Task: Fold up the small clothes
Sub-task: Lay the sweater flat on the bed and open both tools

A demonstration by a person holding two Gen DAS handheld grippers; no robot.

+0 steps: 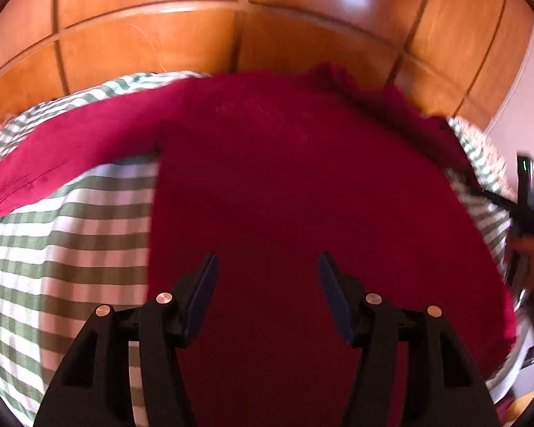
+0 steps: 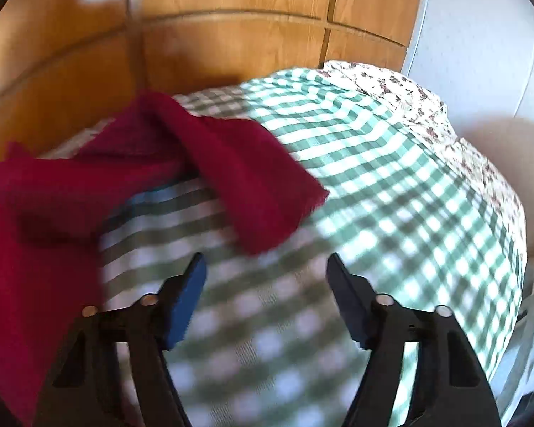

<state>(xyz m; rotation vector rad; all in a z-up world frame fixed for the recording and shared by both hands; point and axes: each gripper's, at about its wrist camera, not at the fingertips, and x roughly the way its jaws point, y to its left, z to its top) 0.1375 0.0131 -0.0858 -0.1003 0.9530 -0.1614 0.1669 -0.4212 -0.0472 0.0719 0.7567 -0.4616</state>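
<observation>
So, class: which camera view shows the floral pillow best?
The right wrist view: the floral pillow lies unobstructed at the far end of the checked sheet. The left wrist view shows none of it clearly; the red garment fills that picture.

Bed under green-and-white checked cover [image 2: 391,178], dark red garment [image 1: 284,185] spread on it beneath the left fingers, left of the right fingers

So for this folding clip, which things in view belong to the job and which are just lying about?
Part of the job:
- red garment, spread on the bed, one sleeve flopped over
- left hand-held gripper, open, nothing between its fingers
- right hand-held gripper, open, nothing between its fingers

Just there:
- green checked bedcover
- floral pillow
- wooden wardrobe doors
</observation>
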